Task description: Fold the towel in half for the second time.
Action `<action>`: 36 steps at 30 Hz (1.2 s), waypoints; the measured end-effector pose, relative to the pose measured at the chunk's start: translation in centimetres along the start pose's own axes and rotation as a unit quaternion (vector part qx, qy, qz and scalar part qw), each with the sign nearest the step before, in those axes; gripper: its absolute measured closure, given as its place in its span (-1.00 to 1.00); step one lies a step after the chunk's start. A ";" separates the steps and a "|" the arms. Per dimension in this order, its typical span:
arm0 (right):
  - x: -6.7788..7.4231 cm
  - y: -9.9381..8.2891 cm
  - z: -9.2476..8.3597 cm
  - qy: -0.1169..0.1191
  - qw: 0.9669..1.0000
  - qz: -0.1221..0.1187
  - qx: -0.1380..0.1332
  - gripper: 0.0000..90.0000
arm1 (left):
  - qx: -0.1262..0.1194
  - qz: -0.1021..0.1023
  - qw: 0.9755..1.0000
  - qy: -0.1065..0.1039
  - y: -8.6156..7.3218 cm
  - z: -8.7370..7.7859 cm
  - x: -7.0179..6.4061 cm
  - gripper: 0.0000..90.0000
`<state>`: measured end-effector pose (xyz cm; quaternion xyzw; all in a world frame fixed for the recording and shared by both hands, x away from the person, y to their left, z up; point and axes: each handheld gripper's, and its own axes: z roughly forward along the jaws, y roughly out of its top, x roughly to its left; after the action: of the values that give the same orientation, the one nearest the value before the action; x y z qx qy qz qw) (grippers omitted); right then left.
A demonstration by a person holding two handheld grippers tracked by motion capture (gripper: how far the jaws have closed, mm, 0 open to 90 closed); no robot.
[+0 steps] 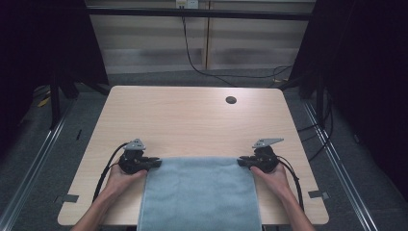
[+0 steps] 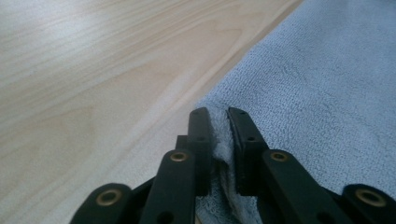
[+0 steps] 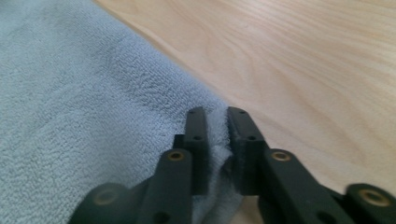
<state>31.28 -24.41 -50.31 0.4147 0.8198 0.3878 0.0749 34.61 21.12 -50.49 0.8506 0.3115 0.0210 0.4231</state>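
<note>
Towel (image 1: 199,192) flat on the near tabletop (image 1: 192,115), hanging off the front edge. Left gripper (image 1: 155,163) and right gripper (image 1: 242,162) each pinch a far corner, fingers (image 2: 201,135) narrow on cloth — thin bite, likely slips if one hand lifts faster.

Left gripper (image 2: 218,116) jaws pinched on corner of light-blue towel (image 2: 327,93), which lies flat on wood-grain table (image 2: 93,70).
</note>
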 end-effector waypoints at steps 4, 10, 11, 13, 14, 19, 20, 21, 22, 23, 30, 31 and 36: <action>0.2 0.2 -0.5 0.019 1.000 0.012 -0.015 0.88 | -0.009 -0.003 1.000 -0.015 -0.2 -0.5 0.3 0.84; 0.0 0.8 -1.7 0.036 0.997 0.032 -0.053 0.90 | -0.048 -0.015 0.998 -0.027 0.9 -1.7 0.5 0.85; 0.0 1.1 -2.1 0.037 0.997 0.032 -0.062 0.90 | -0.060 -0.019 0.998 -0.024 1.2 -1.9 0.6 0.85; 0.1 1.8 -2.7 0.038 0.996 0.031 -0.079 0.90 | -0.069 -0.024 0.997 -0.021 1.8 -2.0 0.8 0.85; 0.1 2.2 -2.9 0.039 0.995 0.030 -0.088 0.90 | -0.071 -0.018 0.997 -0.013 2.2 -2.0 0.8 0.85; -0.2 4.2 -3.8 0.033 0.993 0.024 -0.108 0.90 | -0.096 -0.018 0.995 -0.011 4.1 -2.4 1.5 0.86; -0.2 4.6 -4.0 0.032 0.993 0.022 -0.110 0.90 | -0.097 -0.016 0.995 -0.006 4.6 -2.5 1.6 0.86; -0.3 5.1 -4.1 0.030 0.993 0.019 -0.111 0.91 | -0.097 -0.013 0.995 -0.002 5.0 -2.7 1.7 0.86; -0.4 5.5 -4.3 0.029 0.993 0.014 -0.115 0.91 | -0.107 -0.016 0.994 -0.003 5.5 -2.9 1.9 0.86; -0.4 6.1 -4.6 0.028 0.992 0.013 -0.123 0.91 | -0.114 -0.016 0.993 -0.004 5.8 -3.1 1.9 0.87; -1.2 8.3 -5.3 0.032 0.986 0.020 -0.165 0.91 | -0.147 -0.015 0.989 0.008 8.7 -4.7 2.7 0.87; -1.3 8.7 -5.2 0.030 0.985 0.020 -0.166 0.91 | -0.146 -0.011 0.989 0.011 9.2 -4.8 2.7 0.87; -1.8 10.6 -5.7 0.023 0.983 0.016 -0.180 0.91 | -0.162 -0.005 0.986 0.024 11.7 -5.8 3.2 0.87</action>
<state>36.47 -25.25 -39.31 0.3982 0.7313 0.5397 0.1237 41.41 21.78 -38.92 0.7683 0.3183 0.0897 0.5481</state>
